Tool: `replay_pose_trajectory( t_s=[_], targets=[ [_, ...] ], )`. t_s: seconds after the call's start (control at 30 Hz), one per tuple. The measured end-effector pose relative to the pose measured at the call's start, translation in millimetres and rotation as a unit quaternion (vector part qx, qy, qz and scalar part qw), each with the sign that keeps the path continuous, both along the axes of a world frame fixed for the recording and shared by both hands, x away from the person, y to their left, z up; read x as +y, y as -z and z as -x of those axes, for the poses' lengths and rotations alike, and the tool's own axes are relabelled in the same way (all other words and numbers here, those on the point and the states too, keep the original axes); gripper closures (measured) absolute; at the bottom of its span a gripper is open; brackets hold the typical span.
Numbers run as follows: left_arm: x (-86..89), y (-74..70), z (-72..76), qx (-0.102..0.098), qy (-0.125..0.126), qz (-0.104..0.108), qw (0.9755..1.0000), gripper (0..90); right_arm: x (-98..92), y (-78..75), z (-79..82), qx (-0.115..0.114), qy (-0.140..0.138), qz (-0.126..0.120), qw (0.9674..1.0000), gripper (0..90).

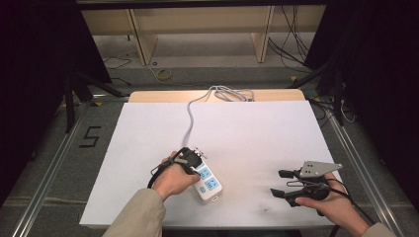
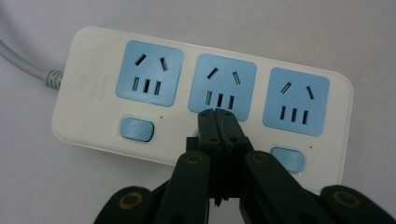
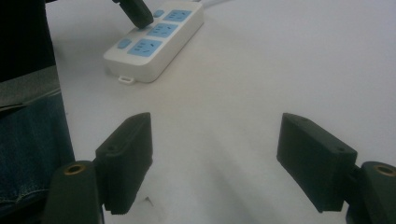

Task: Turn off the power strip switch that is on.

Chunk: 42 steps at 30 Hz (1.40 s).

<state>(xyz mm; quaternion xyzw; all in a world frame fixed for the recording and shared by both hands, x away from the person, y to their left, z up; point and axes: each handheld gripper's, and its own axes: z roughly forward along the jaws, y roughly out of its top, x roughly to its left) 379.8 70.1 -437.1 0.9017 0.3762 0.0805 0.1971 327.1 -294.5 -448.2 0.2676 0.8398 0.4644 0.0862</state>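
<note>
A white power strip [image 1: 209,186] with three blue sockets and blue button switches lies at the front middle of the white table [image 1: 257,133]. My left gripper [image 1: 193,165] is shut and empty, tips down on the strip. In the left gripper view the joined jaws [image 2: 216,114] rest just below the middle socket [image 2: 222,86] of the power strip [image 2: 93,84], covering the spot between the left button [image 2: 136,129] and the right button [image 2: 288,159]. My right gripper [image 1: 276,183] is held at the front right, open and empty. Its jaws [image 3: 215,158] point toward the strip [image 3: 154,46] across bare tabletop.
The strip's grey cable [image 1: 188,121] runs to the table's back edge and ends in a loose coil [image 1: 232,93]. Wooden shelving [image 1: 197,29] and floor cables lie beyond. Metal rails [image 1: 356,163] flank the table. The person's jeans [image 3: 28,135] sit at the near edge.
</note>
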Motion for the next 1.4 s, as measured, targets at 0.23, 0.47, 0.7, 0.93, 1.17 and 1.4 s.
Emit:
replay_pose_trajectory(
  t_s=[0.23,0.47,0.7,0.93,1.17,1.4],
  targets=[
    [-2.0,-0.3,0.4,-0.002,0.004,-0.009,0.9999,89.8,0.1,0.0,0.0,0.000,0.000,0.000,1.0000,27.2],
    [-1.4,-0.3,0.1,0.001,0.004,-0.009,0.9999,89.8,0.2,0.0,0.4,0.003,0.000,0.001,1.0000,27.2],
    [-2.2,-0.1,0.3,0.002,0.002,-0.015,0.9999,89.8,0.1,0.2,0.4,0.003,-0.002,0.001,1.0000,27.1],
    [-5.0,0.0,0.1,0.004,0.003,-0.025,0.9997,89.8,0.4,0.2,0.9,0.004,-0.001,0.001,1.0000,27.0],
    [-5.9,-0.3,-0.2,0.005,0.002,-0.028,0.9996,89.8,0.5,0.4,0.6,0.005,-0.002,0.001,1.0000,27.1],
    [-6.0,-0.4,-0.5,0.006,0.001,-0.028,0.9996,89.8,0.3,0.2,0.9,0.003,-0.002,0.001,1.0000,27.1]
  ],
)
